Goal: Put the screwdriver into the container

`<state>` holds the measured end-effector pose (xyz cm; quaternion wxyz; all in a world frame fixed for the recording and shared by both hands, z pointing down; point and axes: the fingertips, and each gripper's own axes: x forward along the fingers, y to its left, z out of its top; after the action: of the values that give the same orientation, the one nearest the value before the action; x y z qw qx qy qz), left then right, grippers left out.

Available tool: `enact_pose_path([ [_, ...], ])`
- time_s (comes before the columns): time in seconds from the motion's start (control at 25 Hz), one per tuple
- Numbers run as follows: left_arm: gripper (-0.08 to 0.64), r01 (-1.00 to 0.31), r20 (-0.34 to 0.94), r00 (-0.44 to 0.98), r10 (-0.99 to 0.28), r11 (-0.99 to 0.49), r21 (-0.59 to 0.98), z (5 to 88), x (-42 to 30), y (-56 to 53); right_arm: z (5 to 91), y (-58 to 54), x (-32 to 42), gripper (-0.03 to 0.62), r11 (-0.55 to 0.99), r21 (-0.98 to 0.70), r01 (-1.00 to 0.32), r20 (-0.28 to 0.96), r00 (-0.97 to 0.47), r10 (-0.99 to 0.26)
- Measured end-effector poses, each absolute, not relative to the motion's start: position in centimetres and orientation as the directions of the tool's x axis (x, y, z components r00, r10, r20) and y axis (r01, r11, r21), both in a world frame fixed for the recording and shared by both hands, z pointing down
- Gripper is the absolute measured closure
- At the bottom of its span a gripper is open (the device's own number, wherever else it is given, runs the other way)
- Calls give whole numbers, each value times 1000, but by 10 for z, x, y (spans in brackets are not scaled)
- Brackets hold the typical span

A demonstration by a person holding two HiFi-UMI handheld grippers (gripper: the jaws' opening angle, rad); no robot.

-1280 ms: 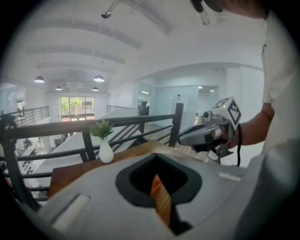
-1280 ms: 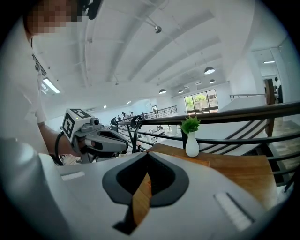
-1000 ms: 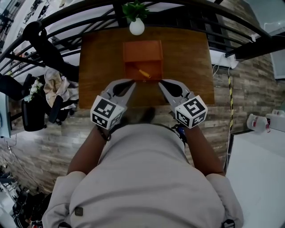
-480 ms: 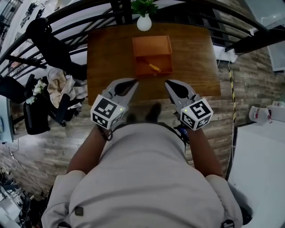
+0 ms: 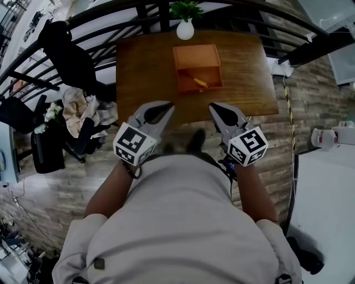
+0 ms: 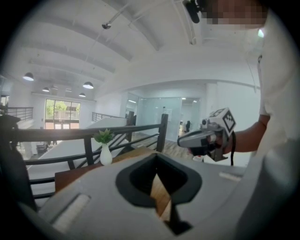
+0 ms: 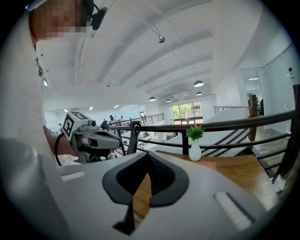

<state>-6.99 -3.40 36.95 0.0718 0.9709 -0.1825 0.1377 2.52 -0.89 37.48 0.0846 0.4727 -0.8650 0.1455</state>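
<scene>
**Holding both claws closed, screwdriver already in the container**

Head view: the screwdriver (image 5: 200, 83) lies inside the open orange container (image 5: 195, 57). The container stands on the wooden table (image 5: 138, 72), near a white vase (image 5: 185, 30). The left gripper (image 5: 170, 105) and the right gripper (image 5: 213, 105) point toward the table's near edge, well apart from the container.

Left gripper view: the jaws are pressed together with nothing between them.

Right gripper view: the jaws are likewise together and empty. The left gripper is visible alongside.

Too small to tell tip from handle on the screwdriver (image 5: 199, 82) in the container (image 5: 197, 57); hidden in both gripper views. Cropped at the head view's top: plant (image 5: 186, 9).
</scene>
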Motion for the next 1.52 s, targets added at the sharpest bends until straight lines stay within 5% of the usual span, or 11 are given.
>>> enact_pose_path([
  [0.68,555,-307,275,925,-264,-943,128,368,-113,12,369,45,-12,586,462,-163,-872,297,-490,-820],
  [1.52,555,-327,288,918,-273,-931,160,377,-54,106,382,135,25,584,533,-206,-820,300,-572,-763],
])
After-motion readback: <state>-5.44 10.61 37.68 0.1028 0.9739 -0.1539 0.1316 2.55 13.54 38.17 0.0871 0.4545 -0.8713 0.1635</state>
